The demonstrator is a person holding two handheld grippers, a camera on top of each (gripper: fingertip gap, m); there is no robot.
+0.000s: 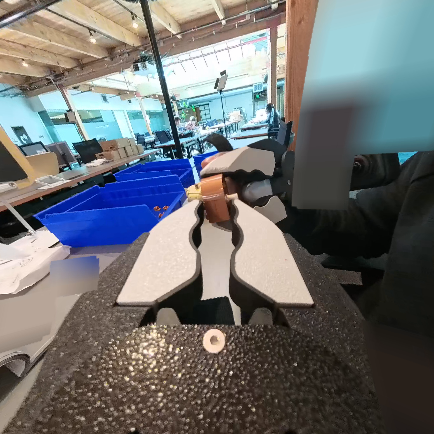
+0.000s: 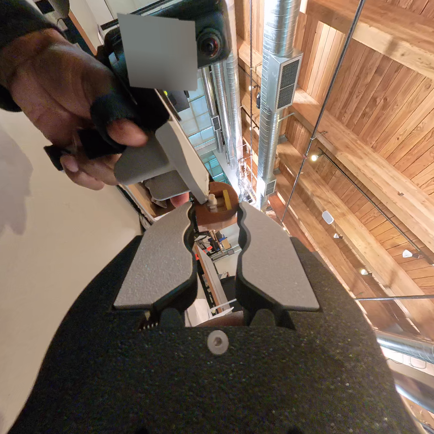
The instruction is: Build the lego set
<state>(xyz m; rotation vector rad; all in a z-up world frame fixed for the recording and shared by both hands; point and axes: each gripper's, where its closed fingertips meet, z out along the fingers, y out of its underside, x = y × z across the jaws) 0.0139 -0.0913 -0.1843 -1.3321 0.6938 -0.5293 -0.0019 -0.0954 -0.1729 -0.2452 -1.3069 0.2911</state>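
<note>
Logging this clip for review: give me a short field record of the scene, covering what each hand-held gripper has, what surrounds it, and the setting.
setting: large workshop hall, wooden ceiling
left hand-held gripper: fingers either side of the lower end of a brown toy piece; contact cannot be told
right hand-held gripper: shut on the same brown toy piece, seen from its other side
toy details: yellow part at one end, cream peg in a recess
nearby: blue bins on the table, small red-brown parts in one
</note>
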